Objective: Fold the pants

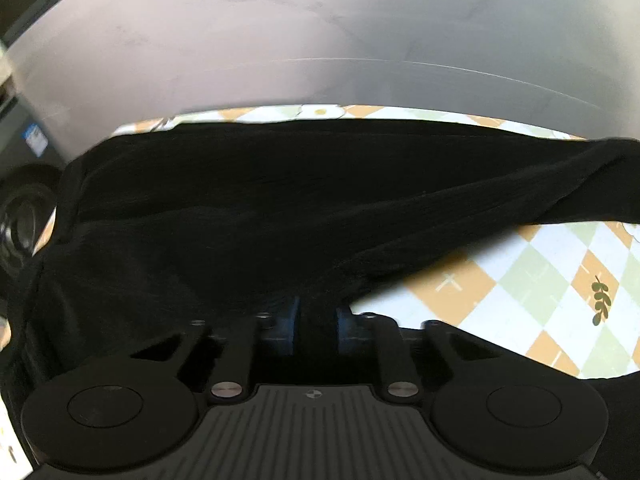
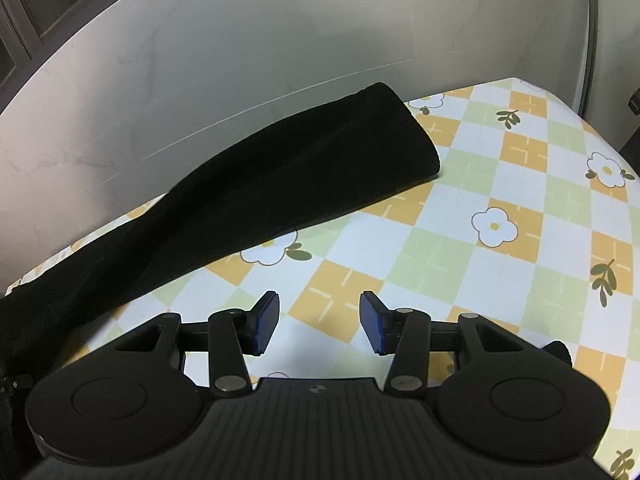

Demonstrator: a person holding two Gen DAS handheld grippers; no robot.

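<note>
Fabric of the black pants [image 1: 280,208] sits pinched in your left gripper [image 1: 316,320]; your right gripper [image 2: 319,322] hangs wide apart, holding nothing, over the checked tablecloth [image 2: 500,184].

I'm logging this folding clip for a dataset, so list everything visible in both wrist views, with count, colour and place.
pants: one, black, stretched along the far side of the cloth near the wall, one end bunched in the left gripper
tablecloth: one, checked orange, green and white with flowers and leaves, covering the surface under the pants
wall: one, pale grey, behind the table
window frame: one, dark, upper left of the right wrist view
left gripper: one, black with blue pads, shut on the pants
right gripper: one, black with blue-padded fingers, open, over bare tablecloth beside the pants
</note>
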